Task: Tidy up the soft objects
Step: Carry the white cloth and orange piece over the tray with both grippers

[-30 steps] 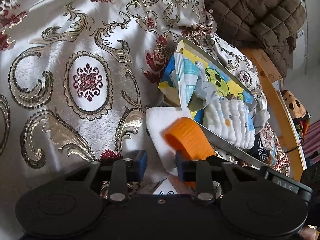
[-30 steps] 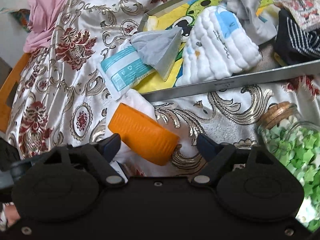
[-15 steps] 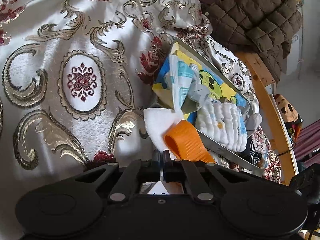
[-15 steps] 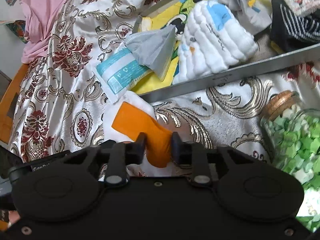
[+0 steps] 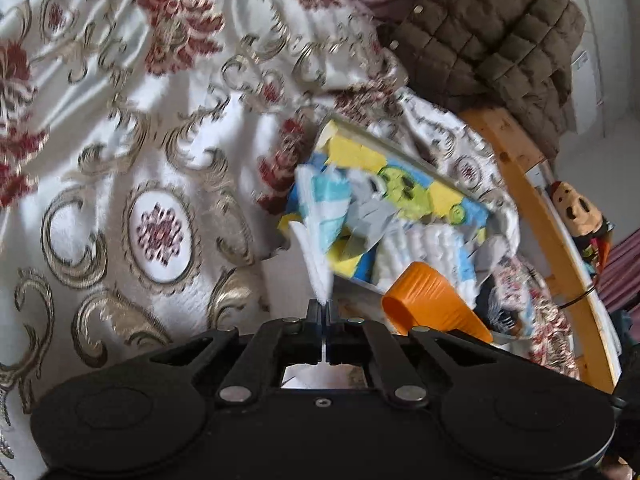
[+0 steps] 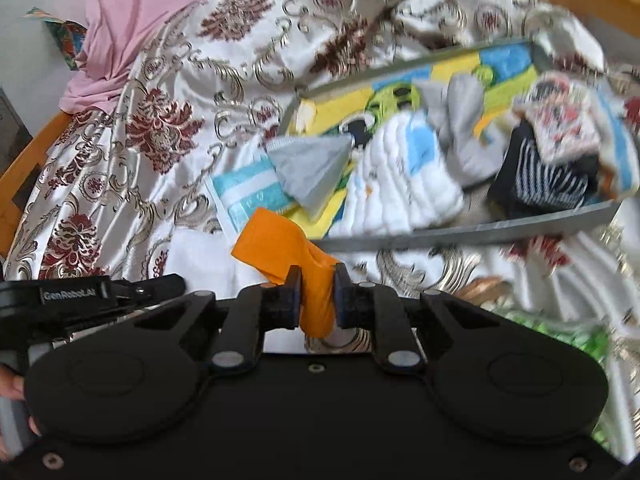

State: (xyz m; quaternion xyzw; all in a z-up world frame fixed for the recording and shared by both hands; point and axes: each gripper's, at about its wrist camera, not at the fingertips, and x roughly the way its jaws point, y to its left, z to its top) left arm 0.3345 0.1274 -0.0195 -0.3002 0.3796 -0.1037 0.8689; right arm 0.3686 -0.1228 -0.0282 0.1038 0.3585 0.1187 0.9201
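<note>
"GenRobot.AI" is printed on the black strap (image 6: pixel 72 295) of the left hand-held gripper

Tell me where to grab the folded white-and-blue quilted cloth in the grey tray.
Probably pinch the folded white-and-blue quilted cloth across its near end, by the grey tray front wall, coming from above. Its ribbed folds stack thick there, and the top is bare. The folded grey cloth crowds its left side and the striped dark fabric lies to its right.
</note>
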